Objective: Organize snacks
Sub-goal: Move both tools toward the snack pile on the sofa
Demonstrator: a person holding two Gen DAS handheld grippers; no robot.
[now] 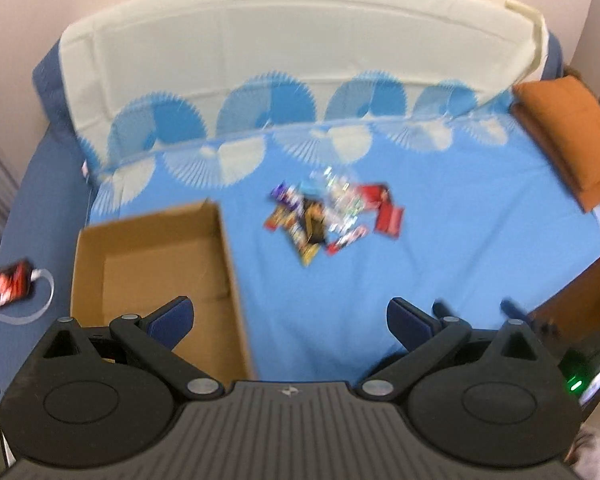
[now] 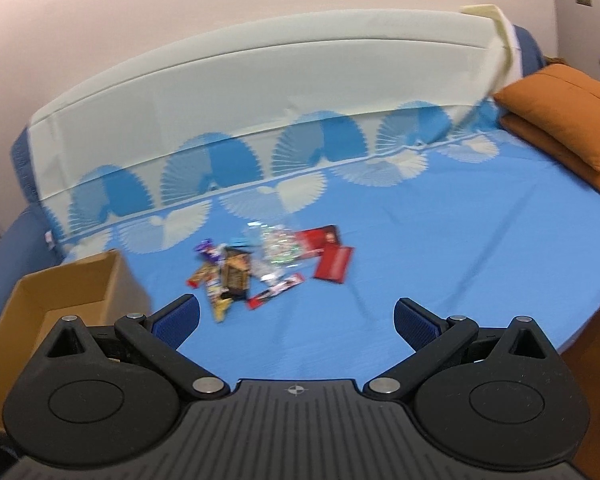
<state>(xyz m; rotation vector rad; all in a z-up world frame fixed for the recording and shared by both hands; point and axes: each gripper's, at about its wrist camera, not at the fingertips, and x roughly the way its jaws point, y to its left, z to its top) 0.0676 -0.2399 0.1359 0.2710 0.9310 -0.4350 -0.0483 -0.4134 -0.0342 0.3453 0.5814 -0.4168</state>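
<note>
A pile of snack packets (image 1: pixel 328 216) lies on the blue bed sheet; it also shows in the right wrist view (image 2: pixel 268 270). It holds red packets (image 2: pixel 334 262), a clear wrapped bag (image 2: pixel 278 252) and several small bars. An open, empty cardboard box (image 1: pixel 152 260) sits left of the pile, and shows at the left edge of the right wrist view (image 2: pixel 60 292). My left gripper (image 1: pixel 290 318) is open and empty, hovering over the box's right wall and the sheet. My right gripper (image 2: pixel 296 320) is open and empty, near the pile's front.
An orange pillow (image 1: pixel 572 140) lies at the bed's right, also in the right wrist view (image 2: pixel 568 120). A white headboard (image 1: pixel 292 52) runs along the back. A phone with a white cable (image 1: pixel 8 286) lies at the left. Wooden furniture (image 1: pixel 580 304) stands at the right.
</note>
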